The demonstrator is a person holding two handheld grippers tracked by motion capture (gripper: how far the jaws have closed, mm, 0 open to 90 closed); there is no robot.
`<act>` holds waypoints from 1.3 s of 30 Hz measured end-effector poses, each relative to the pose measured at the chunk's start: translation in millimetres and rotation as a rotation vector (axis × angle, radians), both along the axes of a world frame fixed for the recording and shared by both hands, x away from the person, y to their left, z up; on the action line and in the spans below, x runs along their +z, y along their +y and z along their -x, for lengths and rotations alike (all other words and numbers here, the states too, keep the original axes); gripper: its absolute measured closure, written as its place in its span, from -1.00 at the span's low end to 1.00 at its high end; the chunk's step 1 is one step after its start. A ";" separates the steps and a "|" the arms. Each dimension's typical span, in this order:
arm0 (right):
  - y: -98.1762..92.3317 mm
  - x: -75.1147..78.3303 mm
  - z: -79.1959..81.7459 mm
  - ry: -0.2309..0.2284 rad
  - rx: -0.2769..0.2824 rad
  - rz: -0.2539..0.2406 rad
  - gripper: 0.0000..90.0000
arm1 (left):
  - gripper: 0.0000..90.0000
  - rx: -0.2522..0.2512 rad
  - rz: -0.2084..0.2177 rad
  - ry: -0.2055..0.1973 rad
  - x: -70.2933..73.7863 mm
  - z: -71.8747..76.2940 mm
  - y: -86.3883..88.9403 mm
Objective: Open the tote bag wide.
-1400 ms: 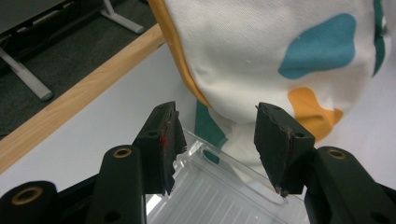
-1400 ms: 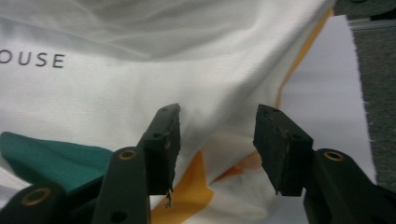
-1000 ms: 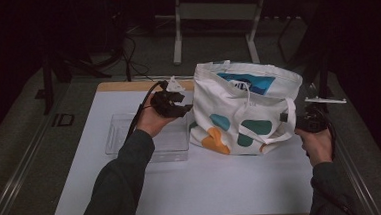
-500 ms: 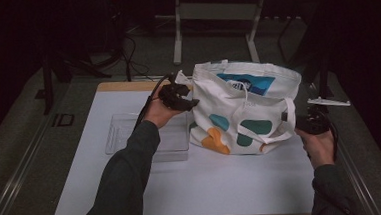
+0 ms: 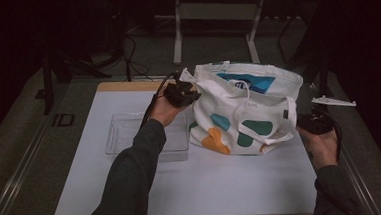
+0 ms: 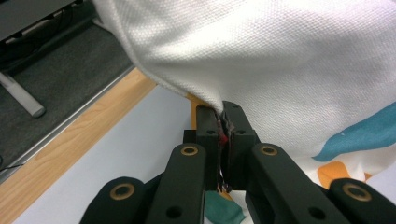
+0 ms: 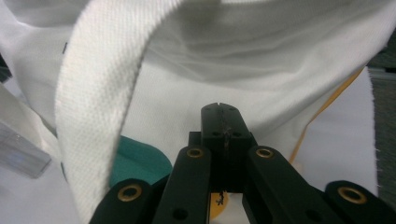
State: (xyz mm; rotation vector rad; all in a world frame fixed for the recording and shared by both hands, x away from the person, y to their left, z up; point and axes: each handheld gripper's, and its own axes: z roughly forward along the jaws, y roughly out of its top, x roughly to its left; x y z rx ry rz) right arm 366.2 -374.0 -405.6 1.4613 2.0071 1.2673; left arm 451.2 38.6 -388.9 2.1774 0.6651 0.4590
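A white canvas tote bag (image 5: pixel 248 109) with teal and orange patches stands on the white table mat (image 5: pixel 223 180). My left gripper (image 5: pixel 190 93) is at the bag's upper left corner. Its jaws have just been closing and now pinch a fold of the bag's cloth (image 6: pixel 280 56), as the left gripper view (image 6: pixel 222 112) shows. My right gripper (image 5: pixel 307 122) rests at the bag's lower right, beside a hanging strap (image 5: pixel 280 132). In the right gripper view its jaws (image 7: pixel 219 108) are shut with nothing visible between them, and the strap (image 7: pixel 93 93) loops in front of the bag (image 7: pixel 233 70).
A clear plastic tray (image 5: pixel 130 133) lies on the mat left of the bag, under my left forearm. The table's wooden edge (image 6: pixel 70 140) runs along the far side. A white bracket (image 5: pixel 333 100) sits off the table's right edge. Dark floor and frame legs lie beyond.
My left hand has moved right to the bag's corner and its jaws have closed on the cloth. The right hand has stayed put.
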 end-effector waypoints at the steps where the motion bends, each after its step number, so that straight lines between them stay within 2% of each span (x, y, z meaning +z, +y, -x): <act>1: 0.7 1.1 0.0 0.002 -0.004 0.018 1.00 | 0.94 0.002 0.000 0.004 0.2 0.0 0.2; 6: -1.9 -6.0 -4.0 0.049 -0.047 0.037 1.00 | 0.94 0.004 0.001 0.005 0.7 0.5 0.7; 8: -3.1 -11.1 -6.0 0.060 -0.076 0.031 0.60 | 0.94 0.003 0.000 0.005 0.9 0.5 1.0; 9: -3.1 -11.1 -6.0 0.060 -0.076 0.031 0.60 | 0.94 0.003 0.000 0.005 0.9 0.5 1.0; 10: -4.2 -13.1 -7.1 0.067 -0.092 0.018 0.39 | 0.94 0.003 0.000 0.005 0.9 0.5 1.0; 11: -6.3 -17.2 -11.0 0.083 -0.113 -0.033 0.17 | 0.94 0.003 0.000 0.006 0.8 0.4 1.2; 14: -3.8 -19.6 -15.3 0.112 -0.106 -0.065 0.06 | 0.94 0.003 -0.004 0.002 1.2 0.7 0.7; 16: -1.8 -20.8 -18.8 0.134 -0.121 -0.063 0.08 | 0.94 0.003 -0.004 0.002 1.5 0.9 0.5; 17: -1.8 -21.7 -20.8 0.143 -0.132 -0.062 0.18 | 0.94 0.001 -0.002 0.001 1.7 1.1 0.3; 20: -0.9 -21.5 -22.6 0.161 -0.118 -0.055 0.81 | 0.94 0.001 0.003 -0.001 2.9 2.0 -0.7; 21: 1.5 -19.8 -22.2 0.159 -0.109 -0.047 0.93 | 0.95 0.002 0.000 -0.002 3.4 2.6 -1.0; 24: 6.0 -15.0 -19.9 0.129 -0.100 -0.005 0.98 | 0.95 0.001 -0.003 -0.002 4.5 3.7 0.1; 28: 6.3 -11.7 -16.2 0.118 -0.100 0.001 0.99 | 0.95 0.000 -0.002 0.002 5.7 4.6 1.7; 31: 6.6 -7.9 -12.1 0.101 -0.091 0.017 0.99 | 0.95 -0.008 0.007 -0.007 10.1 8.8 3.6; 39: 6.3 -0.7 0.7 0.069 -0.068 0.035 0.99 | 0.95 -0.019 -0.002 -0.026 16.5 20.1 5.4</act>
